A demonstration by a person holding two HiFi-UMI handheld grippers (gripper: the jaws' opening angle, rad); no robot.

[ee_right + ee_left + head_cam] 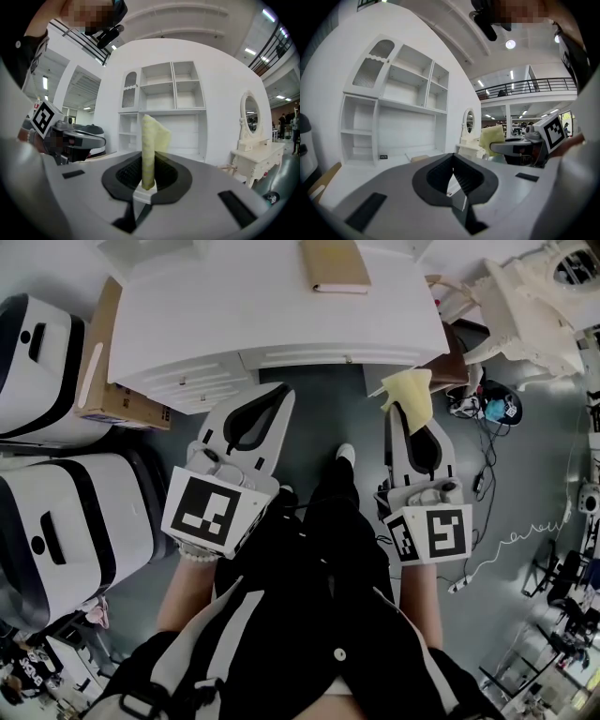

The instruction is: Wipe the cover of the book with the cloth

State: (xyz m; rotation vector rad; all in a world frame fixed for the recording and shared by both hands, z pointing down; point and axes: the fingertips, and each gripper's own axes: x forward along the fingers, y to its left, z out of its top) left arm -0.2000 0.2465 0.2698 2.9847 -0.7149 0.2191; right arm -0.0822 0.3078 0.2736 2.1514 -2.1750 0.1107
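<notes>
A tan book [335,265] lies flat at the far edge of the white desk [187,324]; it also shows as a small tan slab, the book [420,158], on the desk top. My right gripper [400,406] is shut on a folded yellow cloth [410,395], which stands up between its jaws as the cloth [151,150]. It hovers in front of the desk's near right corner, short of the book. My left gripper [284,391] is shut with nothing in it, below the desk's front edge. From the left gripper view, the cloth [491,139] and right gripper appear at the right.
A white shelf unit [161,110] stands behind the desk. White bins [56,521] and a cardboard box [108,390] sit at the left. A white dresser [534,306] with mirror stands right, with cables [497,474] on the grey floor.
</notes>
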